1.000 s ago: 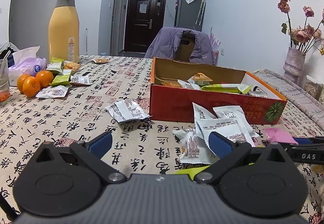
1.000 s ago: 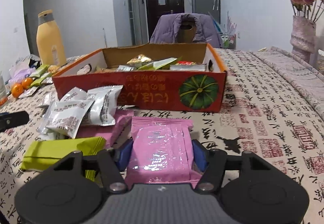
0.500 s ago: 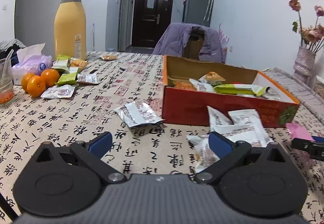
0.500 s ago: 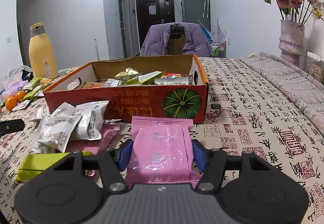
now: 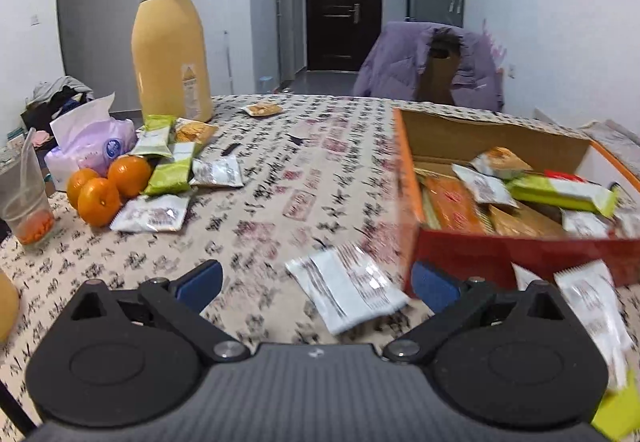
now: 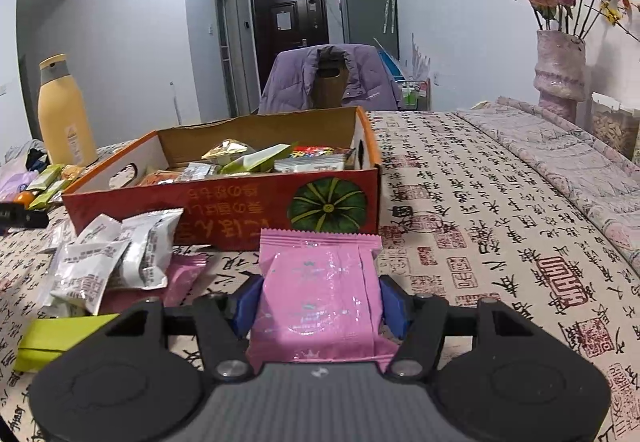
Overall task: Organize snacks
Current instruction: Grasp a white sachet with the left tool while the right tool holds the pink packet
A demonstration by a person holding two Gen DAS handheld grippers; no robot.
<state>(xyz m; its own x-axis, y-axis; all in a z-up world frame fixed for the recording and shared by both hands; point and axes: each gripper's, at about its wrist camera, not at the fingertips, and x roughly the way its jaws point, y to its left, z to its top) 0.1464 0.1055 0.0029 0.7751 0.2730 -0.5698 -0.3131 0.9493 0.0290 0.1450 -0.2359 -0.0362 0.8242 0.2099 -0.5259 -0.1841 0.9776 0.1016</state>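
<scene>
Right wrist view: we see the right hand-held gripper (image 6: 320, 302) pinching a glossy, crinkled pink packet (image 6: 318, 294) by its sides, just before the red cardboard box (image 6: 224, 206) of mixed snacks on the bench (image 6: 480, 210). The packet's near end is hidden. The left hand-held gripper (image 5: 316, 284) stands spread and empty above a blurred white sachet (image 5: 348, 288). We count three round oranges (image 5: 106, 186).

pale grey-white walls (image 6: 120, 42) run back to a dark door (image 5: 343, 6) at the end of a hallway, a grey fridge (image 6: 368, 8) just beside it. a chair (image 6: 332, 82) draped with a purple jacket stands behind the table (image 6: 500, 202), which wears a calligraphy-print cloth. bright ceiling light.
</scene>
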